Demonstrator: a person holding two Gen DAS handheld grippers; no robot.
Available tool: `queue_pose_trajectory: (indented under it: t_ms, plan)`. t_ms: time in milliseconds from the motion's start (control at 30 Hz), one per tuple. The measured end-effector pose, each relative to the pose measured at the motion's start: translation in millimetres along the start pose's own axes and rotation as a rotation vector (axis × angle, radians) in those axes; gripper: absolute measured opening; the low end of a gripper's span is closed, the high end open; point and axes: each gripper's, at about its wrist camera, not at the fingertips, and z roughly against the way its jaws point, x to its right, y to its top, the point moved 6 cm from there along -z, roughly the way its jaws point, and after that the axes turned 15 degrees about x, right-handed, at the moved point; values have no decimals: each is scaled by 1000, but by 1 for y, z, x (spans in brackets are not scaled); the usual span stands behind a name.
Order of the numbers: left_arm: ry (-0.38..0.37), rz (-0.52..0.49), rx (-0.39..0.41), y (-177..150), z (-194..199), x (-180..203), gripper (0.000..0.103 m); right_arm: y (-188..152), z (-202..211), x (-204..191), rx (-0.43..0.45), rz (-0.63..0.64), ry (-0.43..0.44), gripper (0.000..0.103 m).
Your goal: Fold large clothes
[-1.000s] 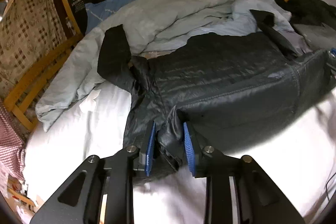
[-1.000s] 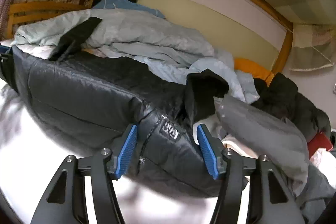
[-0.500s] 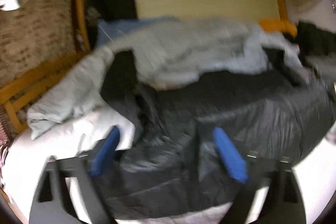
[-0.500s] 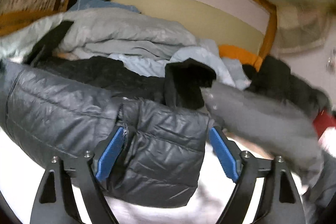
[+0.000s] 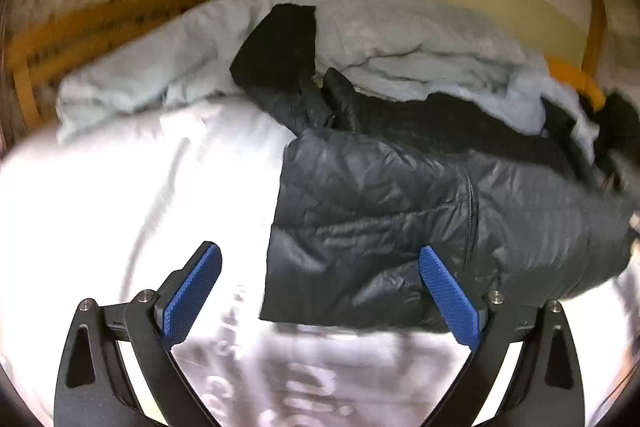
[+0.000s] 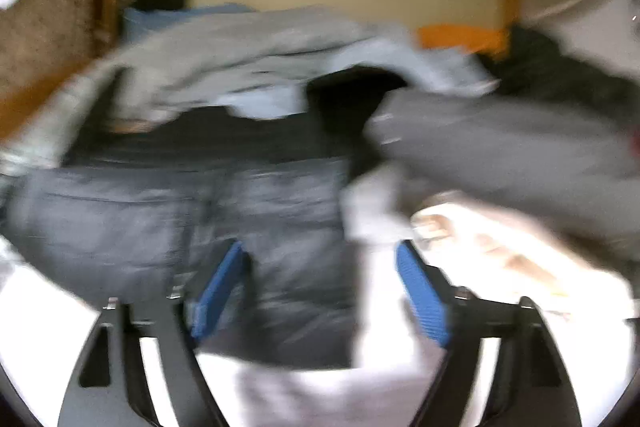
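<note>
A dark quilted puffer jacket [image 5: 400, 195] lies folded on the white bed sheet [image 5: 120, 187], its black sleeve pointing up toward the duvet. My left gripper [image 5: 320, 255] stands wide open over the jacket's near left corner, with the blue pads clear of the cloth. The right wrist view is blurred by motion. There the jacket [image 6: 120, 219] fills the lower left, and my right gripper [image 6: 320, 249] straddles its right edge. Its jaws are closing, with the left pad over the fabric and the right pad over the sheet, neither pressing.
A crumpled pale blue duvet [image 5: 400, 39] is heaped behind the jacket. The wooden bed frame [image 5: 80, 27] runs along the left and back. A grey garment [image 6: 500, 147] and dark clothes lie to the right, near an orange cushion [image 6: 460, 37].
My left gripper let go of the jacket's fold, opened wide and shifted left. The right gripper released the jacket, spread, then narrowed again. The jacket now lies flat and folded on the sheet.
</note>
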Motion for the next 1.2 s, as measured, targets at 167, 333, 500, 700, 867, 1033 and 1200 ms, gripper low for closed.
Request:
queue_pose_trajectory:
  t_ms: [167,333,500,700,867,1033,1200]
  plan:
    - [-24,-20,-14,14,-31,4,40,-14,-15,5,-63,8,-47,26]
    - [-3,-65,-53,22,-71,3,30,-30,-30,13,-109,25,-108,24]
    - [22,-88,-120,-3,-88,-2,50,-45,-40,14,-174,27,-96,24]
    - [56,-24,38,12,-59,-13,86,-39,-34,21,-121,-38,-92,73]
    - [-59,188,-58,1,-52,-25,92,-26,-15,28,-28,-184,12,95]
    - [-163,316,-191,-25,-69,-24,88,-45,-34,29,-141,-254,60,95]
    - [-243,301,-218,-29,-68,-3,31,-53,-44,24,-184,-271,87,88]
